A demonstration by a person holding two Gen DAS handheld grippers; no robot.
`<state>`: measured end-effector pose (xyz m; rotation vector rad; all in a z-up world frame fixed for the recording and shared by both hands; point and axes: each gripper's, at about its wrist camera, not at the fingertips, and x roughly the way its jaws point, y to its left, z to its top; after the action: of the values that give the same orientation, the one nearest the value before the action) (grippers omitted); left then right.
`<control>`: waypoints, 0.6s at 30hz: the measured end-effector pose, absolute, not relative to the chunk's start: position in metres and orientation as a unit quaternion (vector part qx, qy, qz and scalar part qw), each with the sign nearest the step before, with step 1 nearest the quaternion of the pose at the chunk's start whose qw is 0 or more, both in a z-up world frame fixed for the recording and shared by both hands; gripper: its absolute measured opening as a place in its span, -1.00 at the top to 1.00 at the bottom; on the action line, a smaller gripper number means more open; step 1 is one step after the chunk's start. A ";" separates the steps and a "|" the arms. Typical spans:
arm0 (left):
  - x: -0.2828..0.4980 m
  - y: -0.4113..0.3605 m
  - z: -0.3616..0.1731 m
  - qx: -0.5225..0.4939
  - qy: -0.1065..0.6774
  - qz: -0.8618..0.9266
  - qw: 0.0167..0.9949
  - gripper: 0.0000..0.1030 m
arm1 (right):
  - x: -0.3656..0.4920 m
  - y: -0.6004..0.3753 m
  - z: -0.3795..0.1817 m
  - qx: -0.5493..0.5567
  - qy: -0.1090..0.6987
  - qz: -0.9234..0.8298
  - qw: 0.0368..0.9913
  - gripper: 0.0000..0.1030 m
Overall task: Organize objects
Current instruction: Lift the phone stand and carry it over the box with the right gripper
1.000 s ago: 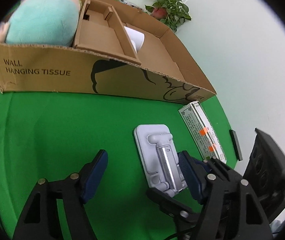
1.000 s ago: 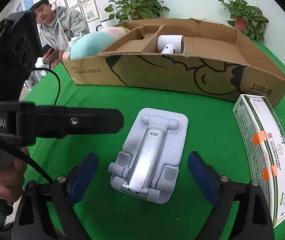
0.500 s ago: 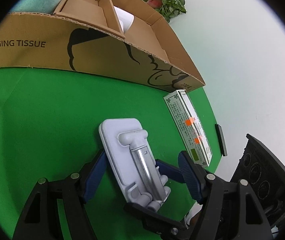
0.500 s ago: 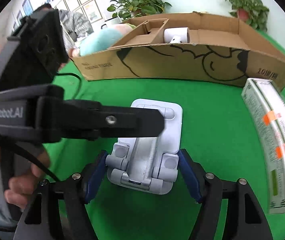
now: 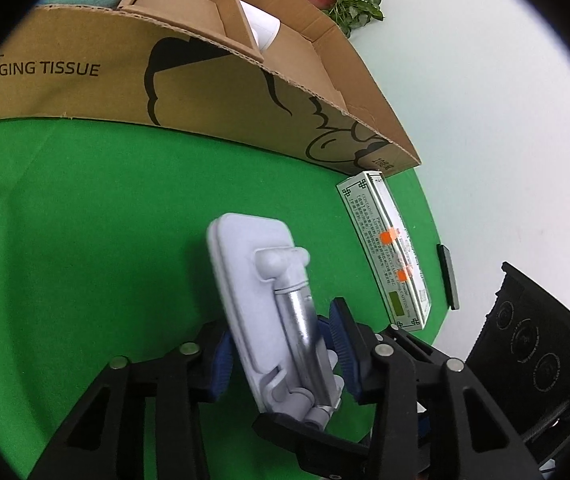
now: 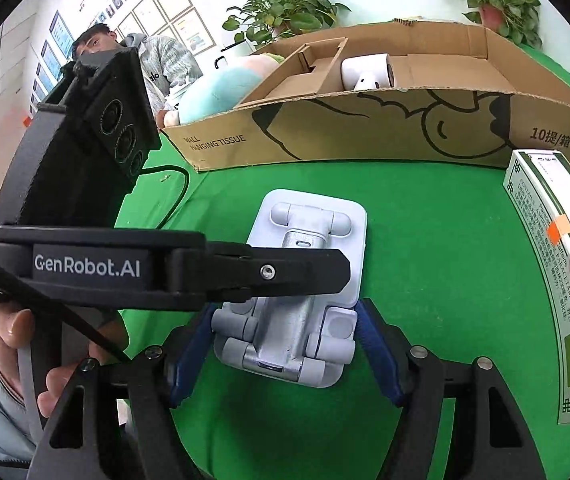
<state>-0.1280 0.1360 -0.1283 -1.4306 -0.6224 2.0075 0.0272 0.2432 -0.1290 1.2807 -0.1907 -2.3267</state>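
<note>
A pale grey folding phone stand [image 5: 269, 300] with a silver arm is gripped by both grippers and tilted up off the green cloth. My left gripper [image 5: 281, 350] is shut on its lower end; its black finger crosses the stand in the right wrist view [image 6: 285, 276]. My right gripper [image 6: 285, 354] is shut on the same end of the stand [image 6: 309, 264], blue pads on both sides. The open cardboard box [image 5: 189, 92] stands behind, also in the right wrist view [image 6: 365, 128].
A white and green medicine carton [image 5: 389, 252] lies right of the stand, also in the right wrist view [image 6: 557, 280]. The box holds a teal plush toy [image 6: 213, 88], a cardboard insert [image 6: 305, 68] and a white device [image 6: 369, 70]. Potted plants [image 6: 285, 16] and a person [image 6: 141, 52] are behind.
Both grippers closed from open onto the phone stand. The stand's near end has lifted and tilted off the cloth.
</note>
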 end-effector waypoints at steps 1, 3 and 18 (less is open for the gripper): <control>-0.125 0.133 -0.127 -0.537 -0.236 0.753 0.298 0.32 | 0.027 0.244 -0.129 0.468 -0.071 -0.849 0.236 -0.31; -0.124 0.134 -0.124 -0.533 -0.238 0.754 0.303 0.34 | 0.027 0.245 -0.128 0.465 -0.072 -0.851 0.234 -0.31; -0.129 0.136 -0.073 -0.487 -0.220 0.782 0.321 0.43 | 0.023 0.243 -0.089 0.411 -0.050 -0.880 0.235 -0.30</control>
<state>-0.1288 0.1360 -0.0731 -1.2796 -0.5779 2.0553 0.0232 0.2433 -0.0895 1.1274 -0.1381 -2.4136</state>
